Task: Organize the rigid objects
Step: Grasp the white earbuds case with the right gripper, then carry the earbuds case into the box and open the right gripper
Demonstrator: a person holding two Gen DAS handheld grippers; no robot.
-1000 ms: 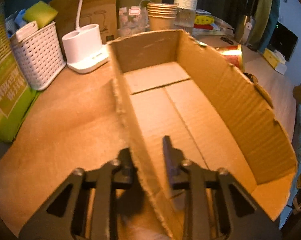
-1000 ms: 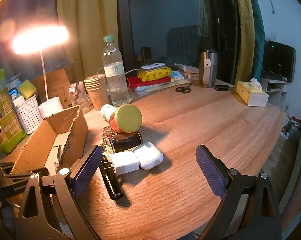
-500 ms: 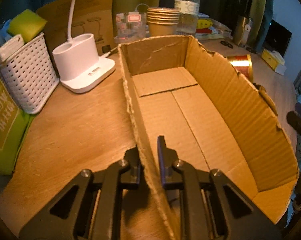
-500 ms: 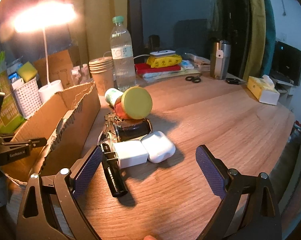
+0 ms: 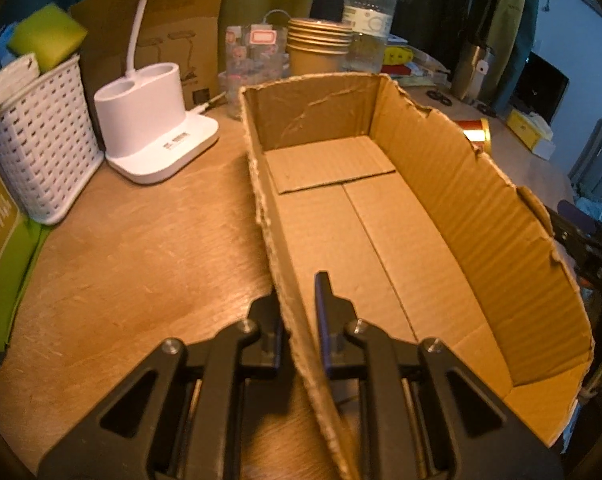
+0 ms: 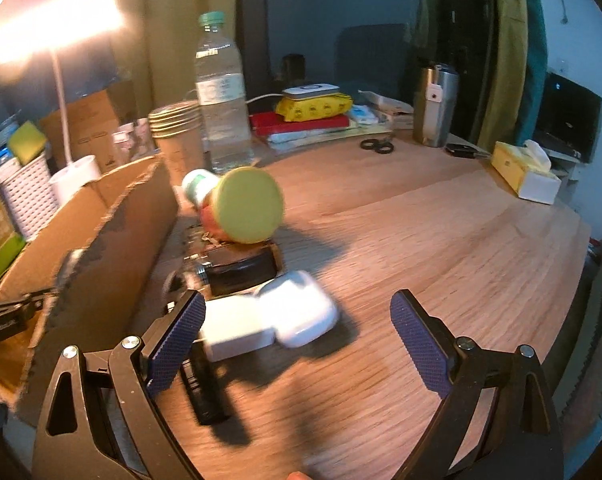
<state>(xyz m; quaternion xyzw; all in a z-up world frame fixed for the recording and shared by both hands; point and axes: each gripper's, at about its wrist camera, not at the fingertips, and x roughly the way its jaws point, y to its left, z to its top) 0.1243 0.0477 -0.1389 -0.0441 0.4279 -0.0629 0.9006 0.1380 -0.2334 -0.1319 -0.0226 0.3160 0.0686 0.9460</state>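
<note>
An open cardboard box (image 5: 381, 216) lies on the wooden table with nothing inside. My left gripper (image 5: 299, 304) is shut on the box's near left wall, one finger outside and one inside. In the right wrist view the same box (image 6: 113, 248) sits at the left, beside a heap of small objects: a jar with a yellow-green lid (image 6: 247, 205) lying on its side, a dark bottle (image 6: 241, 272), a white charger (image 6: 237, 332), a white earbud case (image 6: 301, 312) and a black stick-shaped item (image 6: 205, 392). My right gripper (image 6: 297, 320) hovers open just before the charger and case.
At the back stand a water bottle (image 6: 221, 96), stacked paper cups (image 6: 177, 136), a white lamp base (image 5: 153, 136), a white basket (image 5: 41, 140) and a steel tumbler (image 6: 435, 106). Scissors (image 6: 377, 146) and a tissue box (image 6: 527, 174) lie farther right. The table edge curves along the right.
My left gripper closed onto the box wall. My right gripper moved forward toward the pile, which now looks larger and nearer, and it stayed open.
</note>
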